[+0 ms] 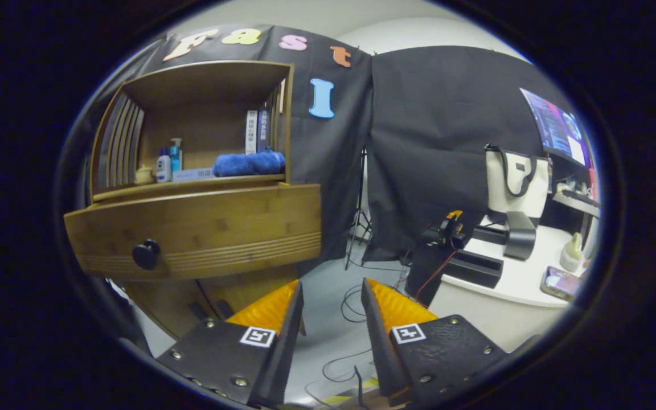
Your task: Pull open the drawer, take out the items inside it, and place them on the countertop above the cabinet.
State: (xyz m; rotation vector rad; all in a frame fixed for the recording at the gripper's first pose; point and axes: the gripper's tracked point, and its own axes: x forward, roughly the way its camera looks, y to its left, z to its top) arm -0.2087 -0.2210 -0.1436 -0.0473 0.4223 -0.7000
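Observation:
A bamboo cabinet (pixel 134 108) stands to the left, beyond my fingers. Its drawer (pixel 203 230) has a wide wooden front with a dark round knob (pixel 146 254) at the left; the front stands out from the cabinet body, and I cannot see inside it. On the countertop (pixel 191 185) above the drawer lie a blue folded cloth (pixel 248 163), two small bottles (pixel 167 162), a flat box and upright books (pixel 257 131). My gripper (pixel 332 296) is open, with nothing between its fingers, and sits below and right of the drawer front, apart from it.
A white table (pixel 510 273) at the right carries a white tote bag (pixel 516 182), dark devices, a phone (pixel 558 283) and a small bottle. A monitor (pixel 558 128) hangs above it. Cables (pixel 356 302) trail over the grey floor ahead of the fingers, near a tripod stand.

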